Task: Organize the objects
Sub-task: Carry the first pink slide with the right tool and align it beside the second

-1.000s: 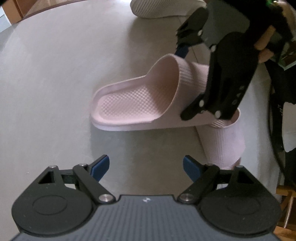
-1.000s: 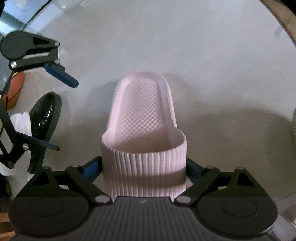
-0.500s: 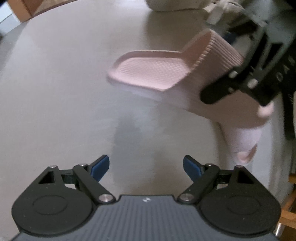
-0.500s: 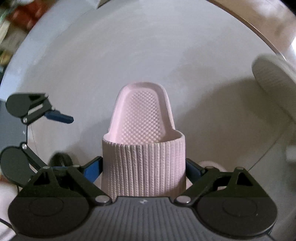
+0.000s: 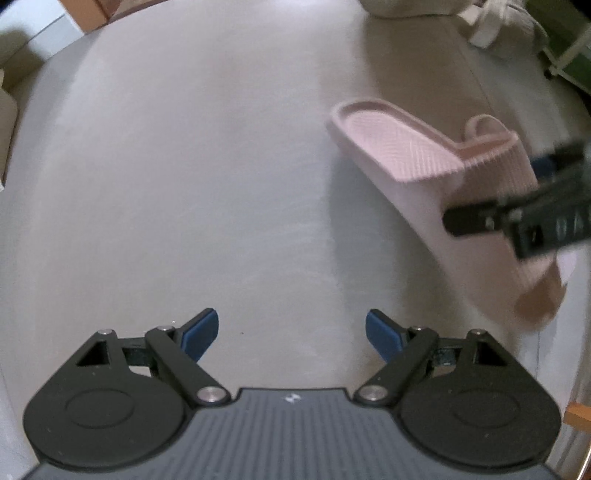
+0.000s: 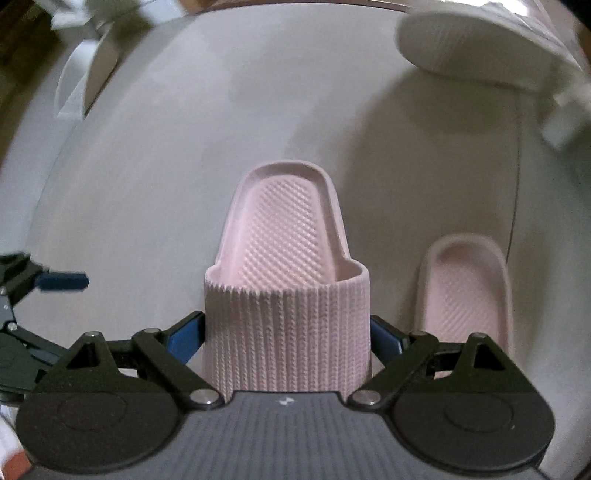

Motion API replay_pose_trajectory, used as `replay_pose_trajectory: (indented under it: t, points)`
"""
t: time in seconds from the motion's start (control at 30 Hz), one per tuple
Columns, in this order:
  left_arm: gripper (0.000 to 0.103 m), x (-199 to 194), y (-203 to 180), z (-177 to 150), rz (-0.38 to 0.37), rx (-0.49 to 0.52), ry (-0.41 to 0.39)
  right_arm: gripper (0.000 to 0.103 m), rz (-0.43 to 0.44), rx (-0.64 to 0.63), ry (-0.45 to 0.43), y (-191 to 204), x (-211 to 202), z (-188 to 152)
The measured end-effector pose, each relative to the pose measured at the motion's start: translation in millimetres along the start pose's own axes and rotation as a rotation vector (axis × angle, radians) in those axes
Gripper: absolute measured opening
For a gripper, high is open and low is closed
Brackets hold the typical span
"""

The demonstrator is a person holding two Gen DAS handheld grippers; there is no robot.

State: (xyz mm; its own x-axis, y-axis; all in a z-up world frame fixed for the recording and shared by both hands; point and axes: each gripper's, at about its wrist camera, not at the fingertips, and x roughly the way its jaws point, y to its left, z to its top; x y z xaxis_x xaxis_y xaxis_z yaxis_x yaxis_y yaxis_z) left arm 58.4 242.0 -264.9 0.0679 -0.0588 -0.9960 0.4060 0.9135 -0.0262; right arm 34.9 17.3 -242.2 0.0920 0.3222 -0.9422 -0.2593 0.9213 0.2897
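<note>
While carried above the tabletop (image 6: pixel 155 177), right tongs (image 6: pixel 286 338) clamped pink slipper (image 6: pixel 286 295) across ribbed strap; looked light, soft, squashy. Mate slipper (image 6: pixel 465 291) lay at 3 o'clock. Left tongs (image 5: pixel 291 334) wide apart, empty.

This looks like a home, probably near an entrance or in a living room. House footwear lies about on a pale grey floor (image 5: pixel 184 184): a pink slipper (image 6: pixel 288 273) and its mate (image 6: pixel 465 288), and a whitish slipper (image 6: pixel 472 48) further off. Along the floor's edge show brown wood (image 5: pixel 107 7) and a green piece with white rails (image 5: pixel 569 51).
</note>
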Motion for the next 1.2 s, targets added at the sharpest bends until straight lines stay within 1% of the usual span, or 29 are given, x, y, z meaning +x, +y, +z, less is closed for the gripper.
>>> replay_pose_trajectory:
  t: [0.07, 0.13, 0.17, 0.2, 0.23, 0.27, 0.43, 0.57, 0.63, 0.7, 0.83, 0.9, 1.07, 1.13, 1.17, 1.2]
  points:
    - [0.087, -1.4, 3.1, -0.5, -0.001, -0.002, -0.005, 0.095, -0.022, 0.032, -0.03, 3.8, 2.1, -13.3]
    - [0.087, -3.2, 1.8, 0.8, -0.01, 0.003, -0.011, 0.095, -0.035, 0.057, -0.039, 5.2, 3.2, -23.3]
    - [0.087, 3.0, 3.2, -3.7, -0.017, 0.008, -0.014, 0.095, -0.05, 0.053, -0.047, 8.9, 3.7, -27.7]
    - [0.087, 1.0, 2.5, -3.8, -0.023, 0.014, -0.015, 0.095, -0.062, 0.042, -0.055, 7.7, 7.3, -31.5]
    - [0.087, 2.2, 2.5, 2.3, -0.029, 0.021, -0.014, 0.095, -0.079, 0.028, -0.071, 9.0, 6.8, -37.3]
    - [0.087, 2.4, 1.5, 1.9, -0.032, 0.027, -0.012, 0.095, -0.089, 0.023, -0.077, 9.7, 6.6, -41.2]
    - [0.087, -3.8, -8.1, -2.7, -0.037, 0.054, -0.004, 0.095, -0.122, 0.049, -0.082, 10.6, 8.8, -51.4]
    - [0.087, -10.8, -5.6, -2.3, -0.045, 0.054, -0.014, 0.095, -0.145, 0.06, -0.091, 11.3, 10.3, -52.9]
    - [0.087, -10.7, -4.6, -0.7, -0.046, 0.04, -0.015, 0.095, -0.16, 0.07, -0.083, 10.9, 10.3, -54.2]
    - [0.087, -11.1, -4.5, 0.2, -0.051, 0.034, -0.012, 0.095, -0.156, 0.074, -0.073, 9.7, 8.3, -55.1]
    - [0.087, -10.6, -7.2, 1.4, -0.06, 0.042, -0.011, 0.096, -0.165, 0.076, -0.066, 10.2, 5.5, -61.0]
    - [0.087, 1.9, -17.7, 6.1, -0.065, 0.044, -0.006, 0.096, -0.171, 0.087, -0.059, 12.1, 5.5, -63.0]
    - [0.087, 1.6, -18.9, 5.7, -0.057, 0.059, 0.003, 0.096, -0.179, 0.074, -0.035, 16.5, 3.9, -66.6]
    - [0.087, 0.5, -19.1, 6.8, -0.057, 0.057, -0.001, 0.097, -0.192, 0.063, -0.026, 19.0, 6.6, -67.4]
    - [0.087, 0.8, -19.1, 7.4, -0.056, 0.054, -0.001, 0.1, -0.204, 0.06, -0.025, 21.3, 6.2, -67.8]
    - [0.087, 1.1, -18.8, 8.4, -0.056, 0.051, -0.001, 0.101, -0.192, 0.056, -0.019, 23.3, 5.5, -67.7]
